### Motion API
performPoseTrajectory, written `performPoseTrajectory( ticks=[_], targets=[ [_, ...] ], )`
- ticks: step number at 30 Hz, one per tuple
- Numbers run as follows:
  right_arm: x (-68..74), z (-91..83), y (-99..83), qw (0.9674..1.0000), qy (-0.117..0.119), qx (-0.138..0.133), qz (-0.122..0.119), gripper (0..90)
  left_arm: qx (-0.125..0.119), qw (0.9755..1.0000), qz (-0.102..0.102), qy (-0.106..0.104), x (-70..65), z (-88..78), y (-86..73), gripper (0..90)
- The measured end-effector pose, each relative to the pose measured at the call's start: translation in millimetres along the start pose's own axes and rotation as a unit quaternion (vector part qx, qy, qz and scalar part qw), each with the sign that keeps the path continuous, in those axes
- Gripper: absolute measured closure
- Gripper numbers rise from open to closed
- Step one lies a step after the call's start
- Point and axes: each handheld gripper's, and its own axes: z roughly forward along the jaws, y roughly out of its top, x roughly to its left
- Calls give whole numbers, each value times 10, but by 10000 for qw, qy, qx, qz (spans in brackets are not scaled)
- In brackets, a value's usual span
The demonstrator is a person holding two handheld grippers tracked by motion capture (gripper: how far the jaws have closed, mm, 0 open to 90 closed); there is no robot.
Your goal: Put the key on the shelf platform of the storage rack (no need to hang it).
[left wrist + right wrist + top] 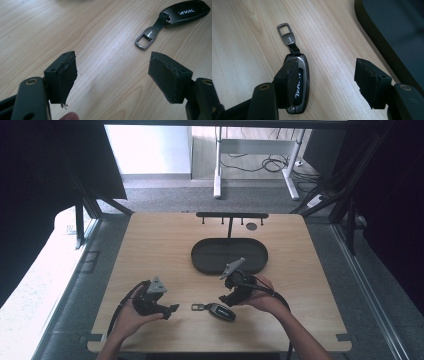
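A: Two grippers on the wooden table (pixel 150 245), one in each hand. Item one?

B: Left gripper (pixel 170 309), held low at the near left part of the table. In the left gripper view its jaws stand wide apart with bare wood between them; nothing is held. A fingertip shows at the bottom edge of that view.

A: Item two?

B: Right gripper (pixel 226 299), near the middle of the table, just in front of the tray. Jaws apart, not clamped on anything. In the right gripper view one pad (pixel 287 82) lies over the edge of the key fob; the other pad (pixel 370 82) stands well clear of it, over bare wood. I cannot tell whether the near pad touches the fob or only hovers above it.

A: Item three, the fob itself?

B: One dark key fob (pixel 220 311) with white lettering, lying flat on the table between the two grippers and just beside the right one. A short strap joins it to a metal loop (pixel 196 307), which points toward the left gripper.

A: Other stock?

B: One dark oval tray (pixel 205 257), beyond the fob, toward the far side. One black rack with small hooks (pixel 231 215), upright behind the tray at the far edge.
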Motion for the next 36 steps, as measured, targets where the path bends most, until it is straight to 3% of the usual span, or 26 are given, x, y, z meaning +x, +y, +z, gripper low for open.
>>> performPoseTrajectory(
  ticks=[26,36],
  targets=[
    [174,300,164,9992,277,195,-193,352,-9,10000,-22,-8,19,-6,-11,233],
    [284,439,86,9984,363,383,-217,339,-9,10000,-32,-12,16,-2,-14,233]
  ],
)
